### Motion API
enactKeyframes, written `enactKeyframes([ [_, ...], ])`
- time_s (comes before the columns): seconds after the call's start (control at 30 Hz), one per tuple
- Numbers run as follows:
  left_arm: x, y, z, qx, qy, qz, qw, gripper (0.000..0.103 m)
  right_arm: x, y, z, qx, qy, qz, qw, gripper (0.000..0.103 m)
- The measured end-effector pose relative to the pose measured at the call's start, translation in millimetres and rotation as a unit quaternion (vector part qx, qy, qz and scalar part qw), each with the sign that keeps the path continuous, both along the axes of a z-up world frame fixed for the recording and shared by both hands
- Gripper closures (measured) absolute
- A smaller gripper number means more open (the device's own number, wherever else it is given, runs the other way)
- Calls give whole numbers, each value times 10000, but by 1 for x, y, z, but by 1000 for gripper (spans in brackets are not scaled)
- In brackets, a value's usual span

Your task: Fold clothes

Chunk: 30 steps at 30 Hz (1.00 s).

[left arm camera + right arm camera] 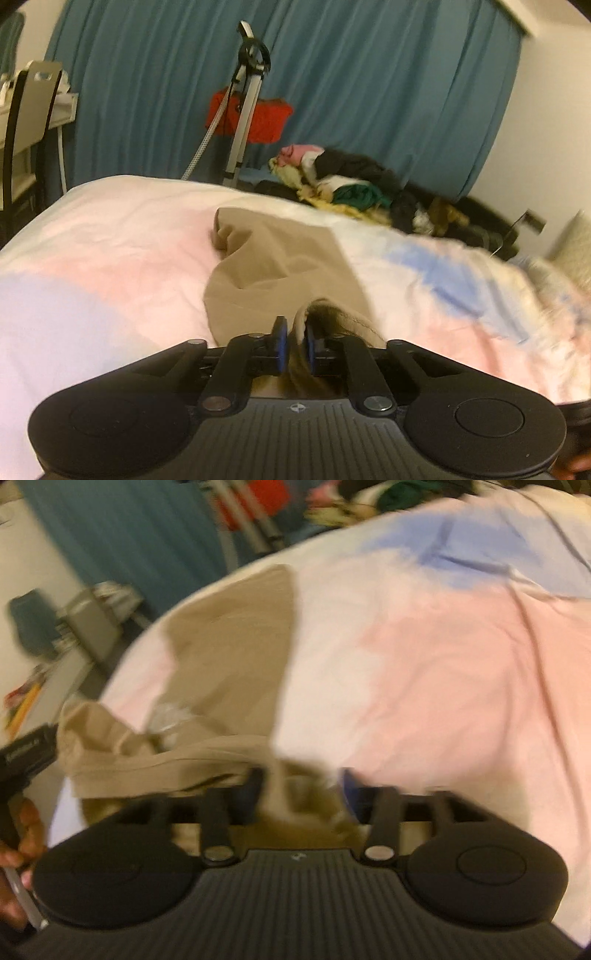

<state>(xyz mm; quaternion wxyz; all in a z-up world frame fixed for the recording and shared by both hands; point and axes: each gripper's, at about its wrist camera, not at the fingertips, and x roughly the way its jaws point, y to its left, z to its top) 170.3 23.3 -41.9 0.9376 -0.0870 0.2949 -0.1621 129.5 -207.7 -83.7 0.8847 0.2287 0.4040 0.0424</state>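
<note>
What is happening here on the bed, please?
A person is folding a tan garment on a bed with a pink, white and blue cover, using a handheld gripper in each hand. The left gripper has its jaws nearly shut, pinching a fold of the tan cloth. The right gripper stands wide open with the cloth's edge lying loosely between its jaws. A heap of unfolded clothes waits beyond the bed.
</note>
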Motion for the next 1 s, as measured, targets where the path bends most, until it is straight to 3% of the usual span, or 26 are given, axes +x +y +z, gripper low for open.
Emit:
enactKeyframes([
  [0.07, 12, 4, -19, -7, 169, 59, 9998, 83, 4, -4, -6, -82, -9, -254, 9996, 21],
  [0.13, 18, 11, -27, -51, 294, 156, 9994, 62, 3, -8, -7, -62, -97, -366, 9993, 21],
  [0.27, 14, 27, -12, -137, 216, 268, 9993, 42, -4, -6, 8, -183, -598, -550, 9965, 21],
  [0.37, 1, 32, 9, -168, -139, 179, 9996, 27, -13, -6, 21, -301, -917, -647, 9932, 21],
  [0.47, -26, 22, 26, 233, -524, -99, 9983, 23, -17, -10, 24, -220, -860, -730, 9934, 21],
  [0.57, -52, 6, 35, 678, -844, -435, 9932, 19, -16, -20, 13, -95, -282, -937, 9952, 21],
  [0.73, -83, -42, 20, 1622, -1300, -1168, 9712, 15, -20, -33, -2, 450, 37, -1110, 9928, 21],
  [0.87, -83, -73, -6, 2305, -1706, -841, 9543, 13, -22, -30, -2, 382, -60, -1081, 9934, 21],
  [1.0, -70, -89, -29, 2744, -1750, -570, 9439, 13, -24, -27, 2, 299, -232, -1036, 9939, 21],
])
